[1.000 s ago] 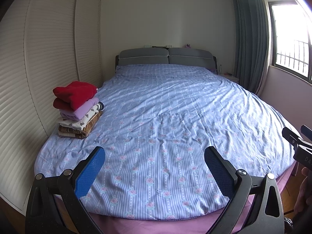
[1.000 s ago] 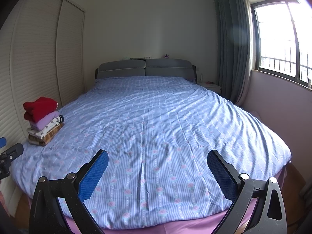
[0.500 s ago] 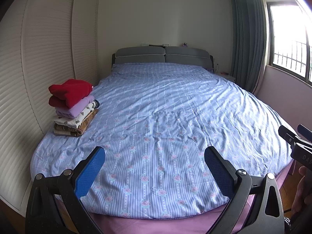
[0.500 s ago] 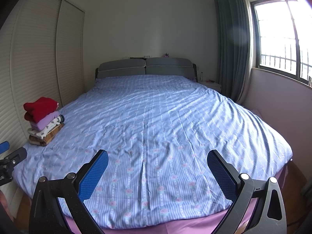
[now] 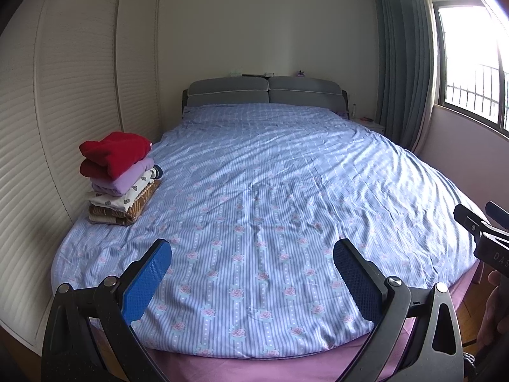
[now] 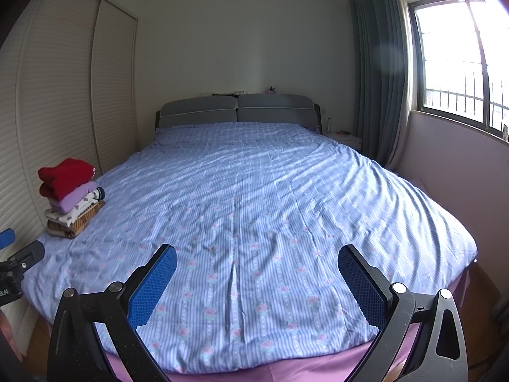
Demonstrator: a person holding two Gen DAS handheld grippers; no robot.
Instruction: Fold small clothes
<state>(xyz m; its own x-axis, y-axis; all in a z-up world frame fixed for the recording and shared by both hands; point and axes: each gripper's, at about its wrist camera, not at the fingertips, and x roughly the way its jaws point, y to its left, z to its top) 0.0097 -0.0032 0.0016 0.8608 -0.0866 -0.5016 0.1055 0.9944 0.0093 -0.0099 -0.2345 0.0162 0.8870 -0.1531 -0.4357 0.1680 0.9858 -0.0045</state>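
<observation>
**Folded clothes stacked at nine o'clock, both grippers wide and empty**

Folded clothes (image 5: pixel 119 178) sit in one pile at about nine o'clock in the left wrist view, on the left edge of the bed (image 5: pixel 270 222), just beside the louvred wardrobe doors (image 5: pixel 63 111). Count the layers: red on top, lilac under it, a white patterned piece, a brown one at the bottom, so four that can be told apart, plus a dark bit poking out at the right side that is too small to identify.

Moving to centre, the left gripper (image 5: pixel 251 259) hangs over the foot of the bed at six o'clock, its two blue pads spread far apart with nothing between them. The striped floral cover lies rumpled beneath. At twelve o'clock, two grey headboard cushions (image 5: pixel 267 90); small items on the ledge above them are too far off to make out.

Over to the right: one teal curtain (image 5: pixel 404 73) and a blown-out window (image 5: pixel 470 63) at two o'clock. The right gripper (image 6: pixel 257 259) shows fully in its own view, fingers likewise wide open and empty; in the left view only its tips peek in at four o'clock, cut by the frame. The same pile shows at nine o'clock there too.
</observation>
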